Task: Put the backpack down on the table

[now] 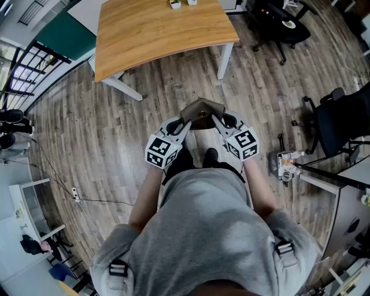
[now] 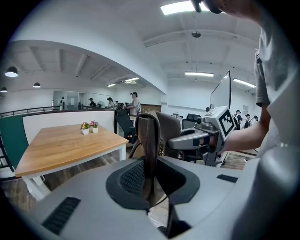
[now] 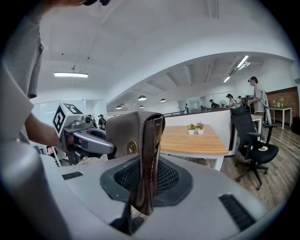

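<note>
A brown leather backpack [image 1: 202,110] hangs in the air in front of me, held between both grippers above the wooden floor. My left gripper [image 1: 184,125] is shut on the backpack's left edge [image 2: 151,140]; the leather runs down between its pads. My right gripper [image 1: 218,124] is shut on the backpack's right edge [image 3: 149,154], and a round gold emblem [image 3: 132,148] shows on the bag's face. The wooden table [image 1: 156,32] stands ahead, well beyond the bag. In each gripper view the other gripper [image 2: 206,136] [image 3: 79,136] shows across the bag.
Two small flower pots [image 1: 182,3] stand at the table's far edge. Black office chairs [image 1: 283,26] [image 1: 341,121] are at the right, with a small device [image 1: 284,165] on the floor. A white desk and cables lie to the left [image 1: 29,202]. People stand in the background.
</note>
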Motion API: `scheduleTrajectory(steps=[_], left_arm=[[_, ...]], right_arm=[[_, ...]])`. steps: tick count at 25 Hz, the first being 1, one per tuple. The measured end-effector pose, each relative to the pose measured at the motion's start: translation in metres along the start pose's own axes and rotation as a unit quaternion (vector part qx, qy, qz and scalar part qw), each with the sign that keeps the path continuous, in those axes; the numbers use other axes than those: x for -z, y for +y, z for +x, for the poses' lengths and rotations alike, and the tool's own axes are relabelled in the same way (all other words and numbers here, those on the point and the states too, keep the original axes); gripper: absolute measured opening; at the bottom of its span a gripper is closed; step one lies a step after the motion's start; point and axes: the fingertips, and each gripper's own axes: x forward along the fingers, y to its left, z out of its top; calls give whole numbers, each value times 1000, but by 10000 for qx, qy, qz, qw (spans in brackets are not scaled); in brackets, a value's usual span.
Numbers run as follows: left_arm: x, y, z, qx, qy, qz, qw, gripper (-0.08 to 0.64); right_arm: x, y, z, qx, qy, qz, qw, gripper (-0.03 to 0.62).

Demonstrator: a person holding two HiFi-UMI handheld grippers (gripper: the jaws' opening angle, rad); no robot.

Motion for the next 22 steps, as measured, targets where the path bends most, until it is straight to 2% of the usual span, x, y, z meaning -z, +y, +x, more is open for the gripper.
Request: scheduleTrajectory(steps=[13,22], left_arm=[[4,-15,-10,-158,-67,-73,9998,67],[4,-25,-6,-133,-52,-70,9999,67]], right_arm=[[3,11,-14,-88,15,-97,9999,60],[6,7,-24,-43,39,-125,9999,67]])
